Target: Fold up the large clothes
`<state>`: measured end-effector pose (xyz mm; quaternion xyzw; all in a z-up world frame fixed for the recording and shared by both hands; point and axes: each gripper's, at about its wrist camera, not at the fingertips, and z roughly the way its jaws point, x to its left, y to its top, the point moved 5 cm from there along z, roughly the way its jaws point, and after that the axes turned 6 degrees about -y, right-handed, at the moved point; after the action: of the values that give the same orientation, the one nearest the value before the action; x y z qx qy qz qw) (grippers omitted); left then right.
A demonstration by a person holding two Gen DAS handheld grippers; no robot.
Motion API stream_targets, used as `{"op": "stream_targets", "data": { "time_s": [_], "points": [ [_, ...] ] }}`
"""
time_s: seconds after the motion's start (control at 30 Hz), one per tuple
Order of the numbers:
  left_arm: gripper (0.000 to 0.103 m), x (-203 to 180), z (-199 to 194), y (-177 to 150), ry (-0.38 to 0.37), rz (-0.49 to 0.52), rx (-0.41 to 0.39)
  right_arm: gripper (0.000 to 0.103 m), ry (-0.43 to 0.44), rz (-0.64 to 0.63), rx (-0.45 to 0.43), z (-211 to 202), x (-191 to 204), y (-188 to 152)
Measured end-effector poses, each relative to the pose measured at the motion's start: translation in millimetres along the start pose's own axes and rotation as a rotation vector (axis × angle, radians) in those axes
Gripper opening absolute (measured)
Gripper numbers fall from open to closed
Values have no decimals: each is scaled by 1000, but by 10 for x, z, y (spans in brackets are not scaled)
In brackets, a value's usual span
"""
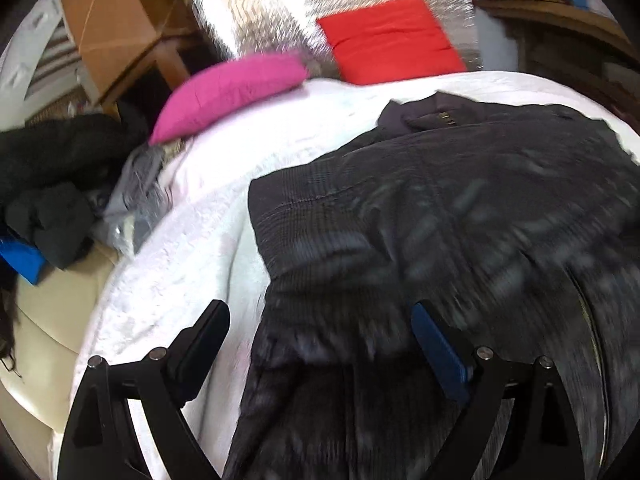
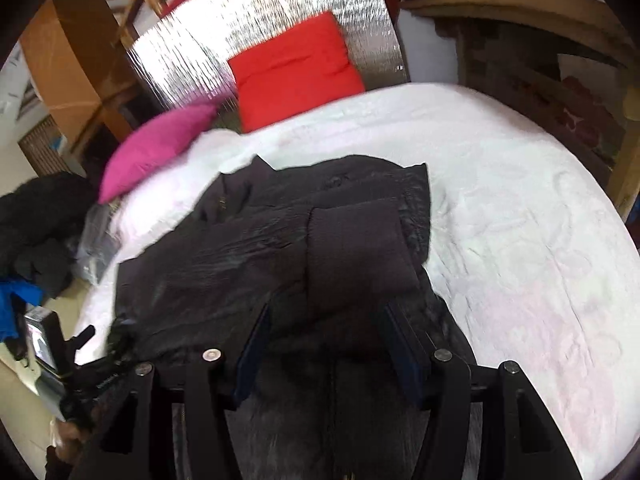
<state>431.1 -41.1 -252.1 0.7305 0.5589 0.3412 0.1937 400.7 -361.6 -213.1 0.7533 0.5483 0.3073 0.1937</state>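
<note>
One dark quilted jacket lies flat on a white textured bedspread, beside two plump pillows, pink and red, beneath two spread, empty tongs, left and right.

Both pictures are bright and evenly lit by soft, daylight-like light, with no hard shadows. The white bedcover is nearly washed out, its pattern faint, and the silver foil panel at 12 o'clock glares and sparkles. The dark jacket swallows detail; only dull sheen marks its folds. Motion blur smears everything, strongest in the left wrist view from 4 to 6 o'clock, where the cloth streaks. The red cushion has soft edges. Fisheye bending curves the bed's edge, and black corners ring each frame.
</note>
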Motion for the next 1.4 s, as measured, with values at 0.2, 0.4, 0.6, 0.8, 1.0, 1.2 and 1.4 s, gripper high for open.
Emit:
{"op": "stream_targets", "data": {
  "time_s": [0.2,0.4,0.6,0.8,1.0,1.2,1.4],
  "points": [
    [92,28,-557,-531,19,15,-49,68,70,70,-29,-602,-245,-583],
    [92,226,-965,-1470,-123,-156,91,74,56,56,71,-1034,-548,-1304],
    [92,512,-1026,-2124,-175,-333,241,75,-2,-32,292,-1097,-717,-2029],
    [92,632,-893,-2381,-286,-511,356,75,-60,-17,409,-757,-787,-2354],
    [92,615,-820,-2516,-357,-560,390,75,-80,22,467,-468,-802,-2431],
    [81,422,-801,-2627,-415,-555,401,63,-39,-11,402,-592,-754,-2434],
    [70,160,-744,-2667,-465,-531,447,62,-21,-38,430,-661,-733,-2479]
  ]
}}
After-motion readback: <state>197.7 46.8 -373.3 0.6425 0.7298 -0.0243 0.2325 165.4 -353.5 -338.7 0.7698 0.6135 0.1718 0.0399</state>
